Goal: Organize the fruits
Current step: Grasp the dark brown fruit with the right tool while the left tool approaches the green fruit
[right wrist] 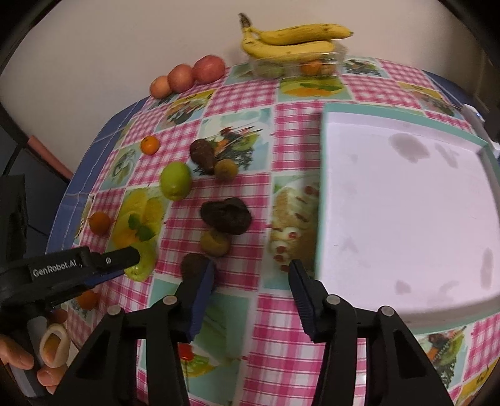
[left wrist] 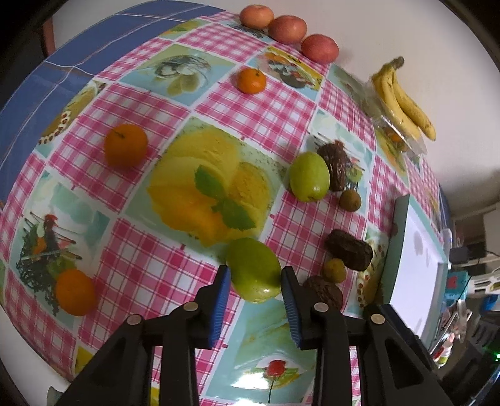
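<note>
Straddling a green fruit (left wrist: 254, 270), the left gripper (left wrist: 255, 295) has its blue-padded fingers (left wrist: 220, 299) spread on either side of it; whether the pads touch the skin cannot be told. This fruit is smooth, glossy and yellow-green, oval, with its long axis running from upper left to lower right in the left wrist view. It lies on the table (left wrist: 131, 237), on a pink-checked cloth with printed food pictures. A second green fruit (left wrist: 309, 176) of the same look sits farther off, just beside a dark brown wrinkled fruit (left wrist: 334, 164).

Three oranges (left wrist: 126, 149) are spread over the left part of the cloth, well apart from each other. Three red apples (left wrist: 287, 29) stand in a row at the far edge, near the wall. Two bananas (right wrist: 293, 39) rest on a clear plastic box (right wrist: 297, 64), their length running along the far edge.

The right gripper (right wrist: 251, 276) hangs wide open with nothing between its fingers, near a white tray with a teal rim (right wrist: 325, 193). Another dark brown fruit (right wrist: 225, 215) lies ahead of it, touching a small olive-brown one (right wrist: 215, 243).
</note>
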Motion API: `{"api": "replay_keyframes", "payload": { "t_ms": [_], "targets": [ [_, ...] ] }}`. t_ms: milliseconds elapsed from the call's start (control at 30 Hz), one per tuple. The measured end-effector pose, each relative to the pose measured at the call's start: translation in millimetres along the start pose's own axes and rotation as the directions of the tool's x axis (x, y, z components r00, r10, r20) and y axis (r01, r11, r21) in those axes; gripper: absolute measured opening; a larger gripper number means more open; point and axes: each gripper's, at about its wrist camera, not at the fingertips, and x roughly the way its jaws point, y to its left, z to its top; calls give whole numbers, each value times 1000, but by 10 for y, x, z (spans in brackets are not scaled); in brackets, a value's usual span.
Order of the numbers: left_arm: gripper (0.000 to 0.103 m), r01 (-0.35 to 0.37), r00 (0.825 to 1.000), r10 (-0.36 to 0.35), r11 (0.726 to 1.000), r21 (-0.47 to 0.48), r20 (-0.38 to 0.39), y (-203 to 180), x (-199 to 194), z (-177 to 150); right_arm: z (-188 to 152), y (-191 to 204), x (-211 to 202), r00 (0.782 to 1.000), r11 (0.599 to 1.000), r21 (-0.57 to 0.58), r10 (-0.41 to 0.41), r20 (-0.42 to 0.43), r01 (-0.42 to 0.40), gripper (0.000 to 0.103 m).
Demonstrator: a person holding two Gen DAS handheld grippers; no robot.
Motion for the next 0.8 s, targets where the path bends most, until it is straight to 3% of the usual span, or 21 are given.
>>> {"api": "replay_keyframes", "payload": {
  "t_ms": [367,467,800],
  "targets": [
    [33,61,998,-61,997,-56,6,145,-23,57,-3,330,305,996,997,-59,46,-75,-51,43],
    [33,66,998,-66,996,-59,4,143,-15,56,-17,352,352,994,996,-59,63,-89,-68,37],
    [39,70,997,-72,997,-42,-31,93,92,23,-17,259,231,996,998,-43,50,-73,-54,35]
  ]
}}
